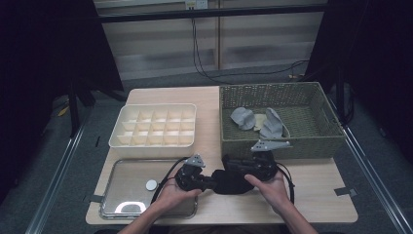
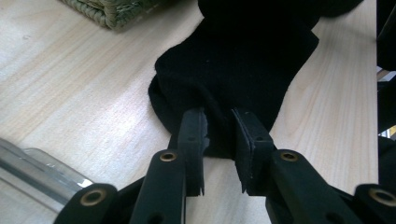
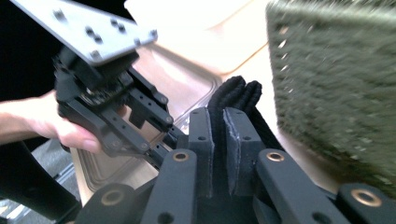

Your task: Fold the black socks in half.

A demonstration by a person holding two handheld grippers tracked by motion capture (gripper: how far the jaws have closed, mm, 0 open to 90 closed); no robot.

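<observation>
Matt black cloth sock (image 2: 238,60), pale wooden table (image 2: 70,88)

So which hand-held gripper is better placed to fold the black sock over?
Probably the right hand-held gripper: it is shut on the sock's ribbed edge. The left hand-held gripper holds the other end against the table.

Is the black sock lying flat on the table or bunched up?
Bunched: the black sock is gathered between the left gripper and right gripper, its fabric doubled in the right jaws.
</observation>
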